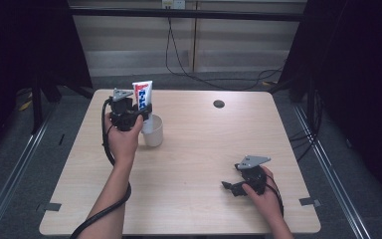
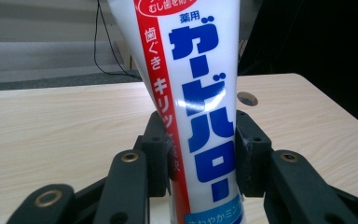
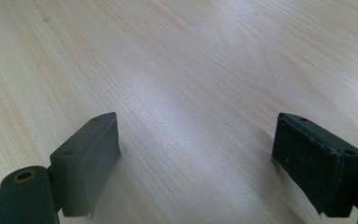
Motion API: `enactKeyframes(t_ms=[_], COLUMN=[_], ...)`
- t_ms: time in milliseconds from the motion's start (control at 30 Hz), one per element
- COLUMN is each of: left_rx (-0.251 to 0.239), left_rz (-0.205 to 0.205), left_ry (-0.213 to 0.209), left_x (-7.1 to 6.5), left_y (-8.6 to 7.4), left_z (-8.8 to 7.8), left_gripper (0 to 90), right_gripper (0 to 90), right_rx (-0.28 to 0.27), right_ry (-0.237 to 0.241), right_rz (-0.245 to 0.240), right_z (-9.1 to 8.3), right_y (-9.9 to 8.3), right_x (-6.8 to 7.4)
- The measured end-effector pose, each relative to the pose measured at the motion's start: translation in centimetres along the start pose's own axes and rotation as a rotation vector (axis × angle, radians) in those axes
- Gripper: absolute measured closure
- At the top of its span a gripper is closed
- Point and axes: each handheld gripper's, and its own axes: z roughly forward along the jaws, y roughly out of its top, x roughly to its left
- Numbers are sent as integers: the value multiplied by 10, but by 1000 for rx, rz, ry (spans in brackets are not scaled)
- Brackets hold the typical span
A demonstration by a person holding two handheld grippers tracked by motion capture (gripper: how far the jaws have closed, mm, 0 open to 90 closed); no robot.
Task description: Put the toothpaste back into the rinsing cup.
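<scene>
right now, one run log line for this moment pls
left gripper: shut on toothpaste tube, upright over white cup | right gripper: open, nothing between jaws, low over table

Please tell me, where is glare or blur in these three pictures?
High view: dark edges, soft detail on the toothpaste tube. Left gripper view: a small white glare spot on the tube's blue letters, background slightly soft. Right gripper view: pale sheen on the table; the near pads look soft.

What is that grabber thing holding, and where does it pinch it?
The left hand-held gripper pinches a toothpaste tube around its lower body, upright over the white cup. The right hand-held gripper holds nothing.
</scene>
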Motion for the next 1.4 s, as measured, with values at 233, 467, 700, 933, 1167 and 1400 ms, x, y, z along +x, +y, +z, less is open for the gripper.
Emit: enactKeyframes(t_ms=[233, 467, 700, 933, 1167, 1400], left_rx=[-3, -4, -13, -10, -12, -10], left_rz=[-5, -23, -41, -29, -30, -27], left_ry=[10, 17, 12, 14, 22, 31], left_x=[2, 9, 10, 9, 10, 13], left_y=[-2, -5, -4, -1, -4, -8], left_z=[9, 19, 26, 34, 42, 44], left_gripper=[630, 628, 628, 626, 624, 621], right_gripper=[144, 144, 144, 145, 146, 147], right_rx=[0, 0, 0, -1, -3, -3], right_ry=[0, 0, 0, -1, 0, -1], right_rz=[0, 1, 0, 1, -1, -1], right_z=[0, 0, 0, 0, 0, 0], right_y=[0, 0, 0, 0, 0, 0], right_x=[0, 0, 0, 0, 0, 1])
